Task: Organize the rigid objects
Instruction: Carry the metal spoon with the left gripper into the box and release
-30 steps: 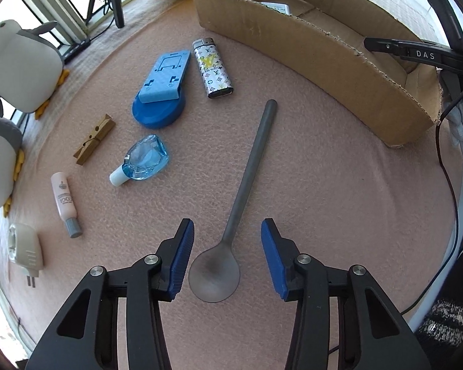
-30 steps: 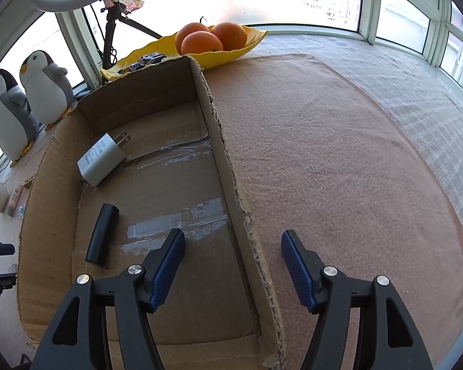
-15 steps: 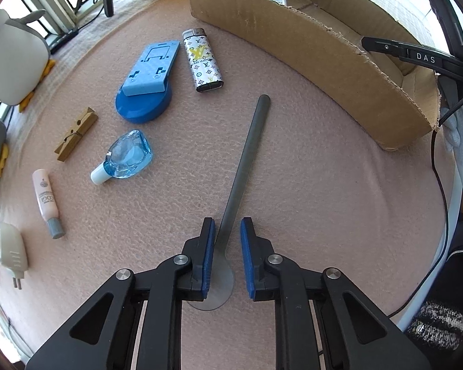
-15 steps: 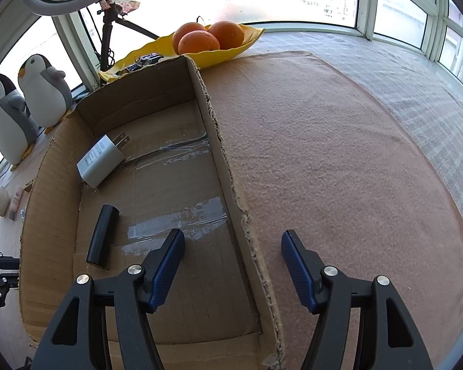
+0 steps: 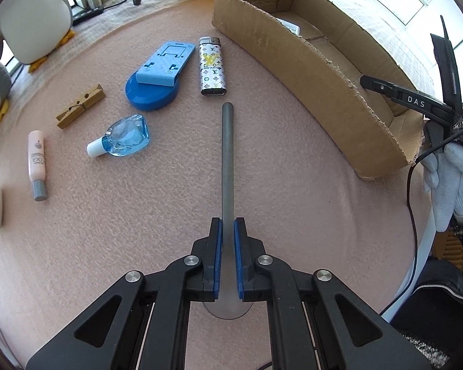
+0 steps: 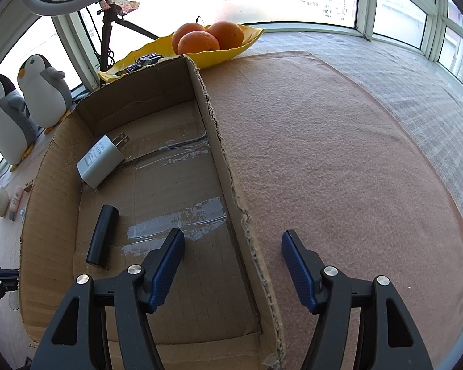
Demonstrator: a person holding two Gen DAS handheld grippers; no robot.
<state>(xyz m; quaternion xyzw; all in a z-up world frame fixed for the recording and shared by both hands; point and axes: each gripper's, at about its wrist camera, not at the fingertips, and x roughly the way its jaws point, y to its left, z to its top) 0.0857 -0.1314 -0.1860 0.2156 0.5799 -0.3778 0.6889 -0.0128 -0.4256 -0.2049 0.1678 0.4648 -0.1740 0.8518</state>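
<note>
The left gripper (image 5: 227, 237) is now closed on the grey spoon (image 5: 227, 166). One second earlier its fingers (image 5: 216, 256) stood wide apart on either side of the bowl; half a second earlier they had narrowed to a small gap; in the current frame both blue pads press the neck of the spoon just above the bowl. The bowl shows below the pads at 6 o'clock, and the handle runs straight toward 12 o'clock. Whether the spoon has left the pink counter (image 5: 293, 185) cannot be determined.

Judged consequence: the grasp step is complete, and the spoon is ready for lift and transfer to the cardboard box (image 5: 324, 71) at 1 to 2 o'clock in the left wrist view.

The right gripper (image 6: 231, 265) remains wide open and holds nothing. It hovers astride the right wall of the cardboard box, unchanged over the last second. The box already contains a white charger (image 6: 100, 160) at 10 o'clock and a black cylinder (image 6: 102, 236) at 9 o'clock.

Items not yet stowed, left wrist view:
- lighter (image 5: 212, 66), 12 o'clock
- blue stand (image 5: 157, 77), 11 o'clock
- clothespin (image 5: 81, 105), 10 o'clock
- blue bottle (image 5: 123, 137), 10 o'clock
- pink tube (image 5: 37, 160), 9 o'clock

Caution: the grip sits near one end, so the long handle may pivot during lift.
</note>
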